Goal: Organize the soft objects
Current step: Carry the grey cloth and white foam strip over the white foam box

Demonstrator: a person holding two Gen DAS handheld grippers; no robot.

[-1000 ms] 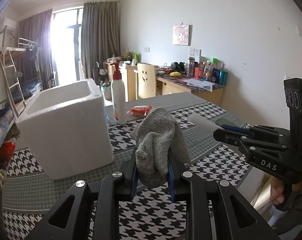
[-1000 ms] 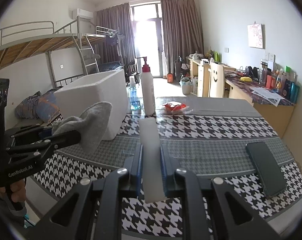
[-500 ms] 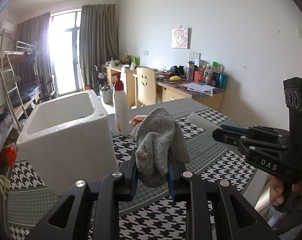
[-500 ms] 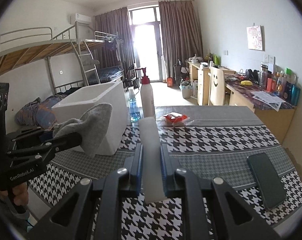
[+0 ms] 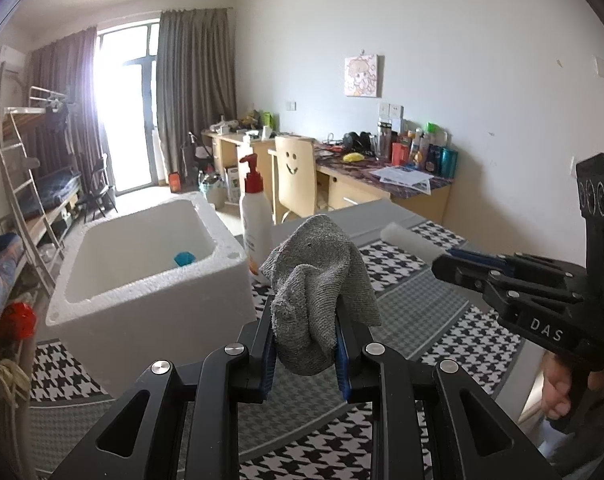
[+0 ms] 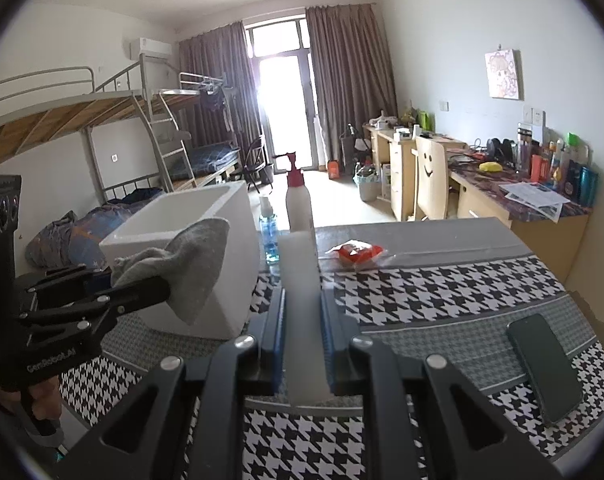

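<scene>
A crumpled grey sock [image 5: 321,288] is clamped between the blue pads of the left tool [image 5: 305,350], its bulk standing up above the fingers and clear of the counter [image 5: 413,308]. A white foam strip [image 6: 302,304] is gripped in the same way by the right tool [image 6: 302,340], the strip being held lengthwise along the fingers and projecting beyond them. The two tools are held side by side above the near part of the counter, which is covered with a black-and-white houndstooth cloth [image 6: 441,292]. A dark phone [image 6: 543,364] is seen lying flat on the cloth near the right edge. Further back, on the left, an open white foam box [image 5: 142,280] is set on the counter, and a small blue object [image 5: 184,258] is seen on its floor. Just beside the box a white pump bottle with a red top [image 6: 298,200] and a small blue spray bottle [image 6: 268,232] are stood upright. A red packet [image 6: 355,254] is seen lying on the grey strip beyond.
</scene>
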